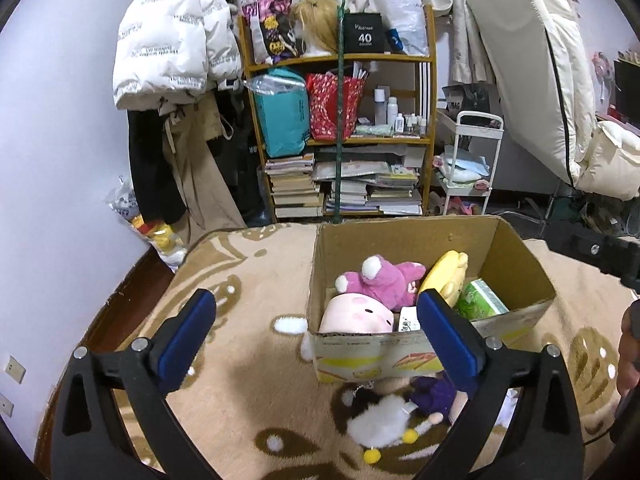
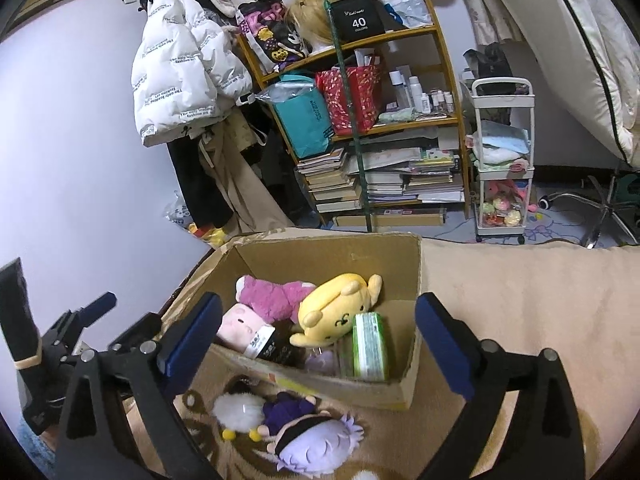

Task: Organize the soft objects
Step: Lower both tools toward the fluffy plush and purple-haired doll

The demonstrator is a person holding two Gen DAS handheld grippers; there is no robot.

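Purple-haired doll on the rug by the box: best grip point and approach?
Probably the purple-haired doll by its big round head, from above: it lies flat on the rug before the box, head clear, dark body pressed against a white fluffy toy. Right gripper is open.

A crowded bedroom corner, pale walls and a patterned rug underfoot

A pale lilac wall runs along the left; a white puffer jacket hangs over dark clothes beside a yellow wooden shelf unit crammed with bags, bottles and stacked books; a white trolley cart stands to its right; a cream mattress leans tilted against the far side; the beige-and-brown rug covers the floor; an office chair base shows at the right.
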